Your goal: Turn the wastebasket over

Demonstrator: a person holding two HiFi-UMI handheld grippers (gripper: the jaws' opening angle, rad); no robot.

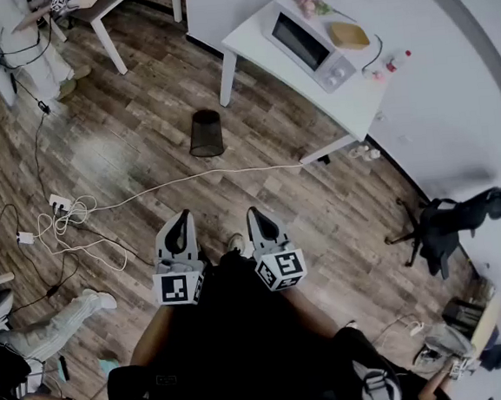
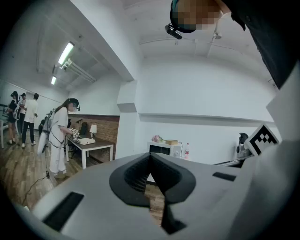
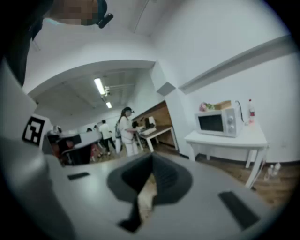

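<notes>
**A:** How do the tools stand?

**B:** Closest in, the left gripper [image 1: 181,220] and the right gripper [image 1: 257,213] are both clenched with nothing between their jaws. They're held side by side, well apart from the white table [image 1: 355,98].

**A:** And the wastebasket [image 1: 205,133]?

**B:** It's on the floor beyond a white cable [image 1: 231,172], near that table's front leg, on the side facing us. It stands on end. The wider end seems to meet the floor, but I can't be sure which end is the mouth.

**A:** Progress, then?

**B:** None yet, I'd judge. Nothing touches it. Walking over, gripping it, flipping it and setting it down are all left to do.
</notes>
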